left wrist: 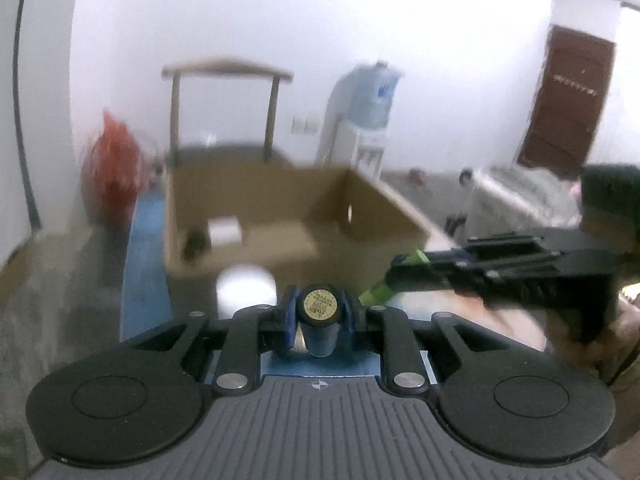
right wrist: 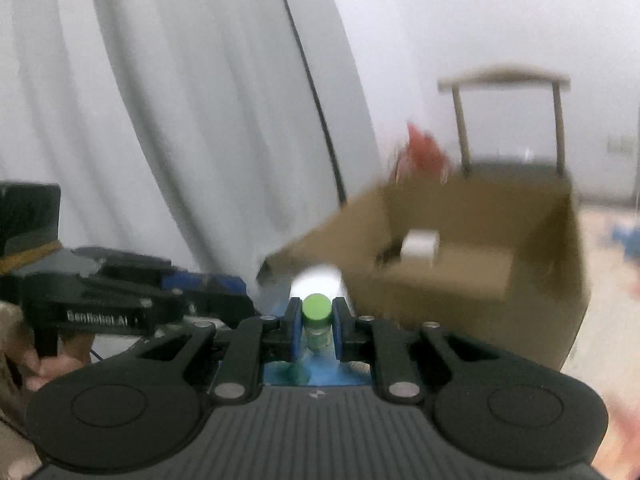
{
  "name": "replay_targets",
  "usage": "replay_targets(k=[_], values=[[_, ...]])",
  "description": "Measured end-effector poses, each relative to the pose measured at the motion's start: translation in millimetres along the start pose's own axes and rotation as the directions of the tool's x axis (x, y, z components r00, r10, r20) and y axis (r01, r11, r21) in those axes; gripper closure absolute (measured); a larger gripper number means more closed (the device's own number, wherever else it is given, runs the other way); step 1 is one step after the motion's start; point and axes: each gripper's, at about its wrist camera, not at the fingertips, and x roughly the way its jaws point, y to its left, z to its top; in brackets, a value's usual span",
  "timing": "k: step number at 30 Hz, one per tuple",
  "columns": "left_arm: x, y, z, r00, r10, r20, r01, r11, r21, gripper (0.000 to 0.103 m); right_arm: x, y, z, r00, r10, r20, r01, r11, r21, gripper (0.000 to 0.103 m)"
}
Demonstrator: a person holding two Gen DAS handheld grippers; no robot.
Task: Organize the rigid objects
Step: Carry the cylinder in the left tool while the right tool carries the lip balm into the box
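Note:
My left gripper [left wrist: 319, 312] is shut on a dark bottle with a gold cap [left wrist: 320, 305], held in the air before an open cardboard box [left wrist: 256, 216]. My right gripper [right wrist: 316, 316] is shut on a small bottle with a green cap [right wrist: 316, 308]; it also shows in the left wrist view [left wrist: 400, 276] at the right, with green at its tip. The box [right wrist: 472, 256] lies ahead and to the right in the right wrist view. A white object [left wrist: 225, 230] and a small dark object [left wrist: 195, 245] lie inside the box. The left gripper [right wrist: 224, 296] shows at the left.
A white round object [left wrist: 246, 286] sits just before the box. A red bag [left wrist: 110, 160] and a chair [left wrist: 224, 108] stand behind the box. A water dispenser [left wrist: 366, 116] and a brown door [left wrist: 568, 100] are at the back right. A white curtain [right wrist: 180, 100] hangs left.

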Motion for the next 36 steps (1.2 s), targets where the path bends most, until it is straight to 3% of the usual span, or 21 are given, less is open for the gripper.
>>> replay_targets(k=[5, 10, 14, 18, 23, 32, 36], values=[[29.0, 14.0, 56.6, 0.999, 0.038, 0.013, -0.039, 0.999, 0.03, 0.082, 15.5, -11.9, 51.4, 0.998, -0.046, 0.042, 0.049, 0.996, -0.076, 0.086], [103.2, 35.9, 85.3, 0.988, 0.109, -0.108, -0.104, 0.993, 0.054, 0.082, 85.8, -50.6, 86.6, 0.994, -0.041, -0.104, 0.039, 0.999, -0.025, 0.086], [172.0, 57.8, 84.8, 0.954, 0.13, -0.271, -0.123, 0.992, 0.041, 0.082, 156.3, -89.8, 96.4, 0.965, -0.006, -0.263, 0.027, 0.997, 0.079, 0.086], [211.2, 75.0, 79.3, 0.915, 0.172, -0.365, -0.163, 0.985, 0.057, 0.082, 210.2, -120.8, 93.8, 0.921, 0.011, -0.389, 0.053, 0.986, 0.155, 0.086], [230.0, 85.9, 77.1, 0.892, 0.212, -0.4, -0.195, 0.977, 0.083, 0.082, 233.7, -134.2, 82.3, 0.882, 0.019, -0.47, 0.078, 0.979, 0.186, 0.086], [239.5, 101.7, 81.4, 0.88, 0.178, -0.441, -0.184, 0.982, 0.028, 0.082, 265.4, -155.0, 78.4, 0.837, 0.076, -0.542, 0.101, 0.952, 0.288, 0.084], [242.2, 102.5, 82.1, 0.872, 0.161, -0.461, -0.178, 0.984, 0.007, 0.081, 265.8, -161.3, 77.1, 0.831, 0.089, -0.55, 0.117, 0.938, 0.327, 0.082]])
